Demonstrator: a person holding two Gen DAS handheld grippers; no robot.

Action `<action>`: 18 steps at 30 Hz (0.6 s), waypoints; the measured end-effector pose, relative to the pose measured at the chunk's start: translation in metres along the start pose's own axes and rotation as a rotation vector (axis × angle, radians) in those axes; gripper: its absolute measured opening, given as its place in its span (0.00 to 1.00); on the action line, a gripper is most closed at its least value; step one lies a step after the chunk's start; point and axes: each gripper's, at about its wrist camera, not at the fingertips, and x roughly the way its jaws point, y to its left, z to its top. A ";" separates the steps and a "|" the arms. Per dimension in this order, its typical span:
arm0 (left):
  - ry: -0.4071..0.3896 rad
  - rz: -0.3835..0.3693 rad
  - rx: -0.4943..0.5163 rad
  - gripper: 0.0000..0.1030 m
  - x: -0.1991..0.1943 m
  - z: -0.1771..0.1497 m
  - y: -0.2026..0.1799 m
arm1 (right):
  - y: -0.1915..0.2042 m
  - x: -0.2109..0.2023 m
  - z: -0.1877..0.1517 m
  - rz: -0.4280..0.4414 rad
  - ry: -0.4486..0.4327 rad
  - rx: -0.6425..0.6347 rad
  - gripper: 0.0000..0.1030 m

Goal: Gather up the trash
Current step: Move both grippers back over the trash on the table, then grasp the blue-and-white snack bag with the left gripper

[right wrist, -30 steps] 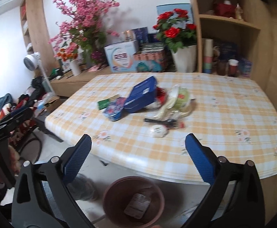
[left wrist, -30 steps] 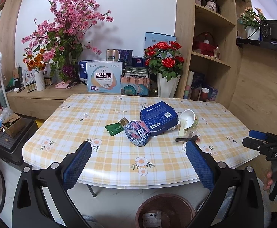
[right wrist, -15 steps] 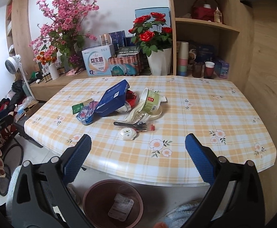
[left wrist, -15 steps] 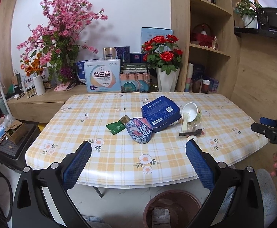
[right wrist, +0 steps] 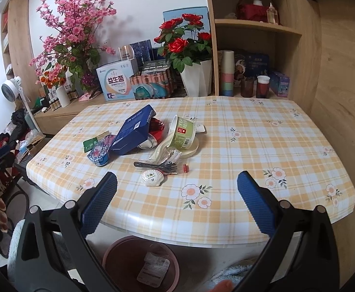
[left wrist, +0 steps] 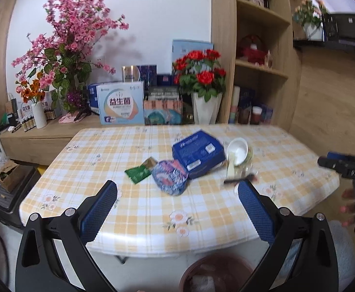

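Trash lies mid-table: a blue box (right wrist: 133, 131) (left wrist: 198, 152), a green sachet (left wrist: 138, 172) (right wrist: 89, 144), a crumpled blue-pink wrapper (left wrist: 169, 178) (right wrist: 99, 152), a tipped green paper bowl (right wrist: 183, 133) (left wrist: 238, 150), a black plastic fork (right wrist: 156, 165), a white shell-shaped piece (right wrist: 152, 178) and a red foil wrapper (right wrist: 156, 127). A brown bin (right wrist: 141, 265) (left wrist: 216, 275) stands on the floor under the table's near edge with a wrapper inside. My left gripper (left wrist: 177, 206) and right gripper (right wrist: 177, 205) are both open and empty, before the table's near edge.
The table (right wrist: 250, 141) has a yellow checked cloth. Behind it are flower vases (right wrist: 197, 77), boxes (right wrist: 115, 82) and a wooden shelf unit (right wrist: 255, 31) with cups. A fan (right wrist: 13, 90) and clutter stand at the left.
Both grippers have moved closer to the table and a little higher; the trash pile looks larger. Both stay open and empty.
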 end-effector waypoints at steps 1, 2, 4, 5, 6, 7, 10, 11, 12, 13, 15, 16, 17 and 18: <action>0.001 -0.003 -0.011 0.94 0.003 0.000 0.002 | -0.001 0.003 0.001 0.006 0.004 0.001 0.95; 0.014 -0.009 -0.018 0.94 0.007 0.000 0.003 | -0.002 0.007 0.001 0.010 0.008 0.001 0.95; 0.051 -0.017 -0.023 0.94 0.018 0.001 0.007 | -0.002 0.013 0.001 0.009 0.010 -0.004 0.95; 0.067 -0.023 -0.026 0.94 0.022 0.001 0.008 | -0.003 0.017 0.002 0.009 0.006 -0.006 0.95; 0.088 -0.030 -0.032 0.94 0.027 0.001 0.010 | -0.003 0.021 0.002 0.014 0.005 -0.004 0.95; 0.132 -0.018 -0.053 0.94 0.036 0.000 0.014 | -0.003 0.024 0.003 0.019 0.005 -0.001 0.95; 0.248 0.013 -0.129 0.94 0.061 -0.001 0.028 | -0.004 0.039 0.006 0.042 0.032 0.008 0.95; 0.266 0.020 -0.156 0.94 0.068 -0.002 0.034 | -0.003 0.046 0.007 0.041 0.043 0.000 0.95; 0.271 0.040 -0.174 0.94 0.073 -0.004 0.039 | -0.002 0.049 0.008 0.032 0.047 -0.010 0.95; 0.259 0.074 -0.187 0.94 0.078 -0.005 0.044 | 0.000 0.054 0.008 0.021 0.053 -0.026 0.95; 0.244 0.102 -0.205 0.94 0.086 -0.006 0.053 | 0.004 0.065 0.009 0.003 0.069 -0.058 0.95; 0.253 0.102 -0.213 0.94 0.092 -0.006 0.057 | 0.005 0.071 0.009 -0.007 0.079 -0.069 0.95; 0.269 0.104 -0.220 0.94 0.099 -0.006 0.061 | 0.006 0.078 0.009 -0.016 0.092 -0.076 0.95; 0.294 0.115 -0.221 0.94 0.108 -0.007 0.065 | 0.006 0.083 0.008 -0.020 0.100 -0.081 0.94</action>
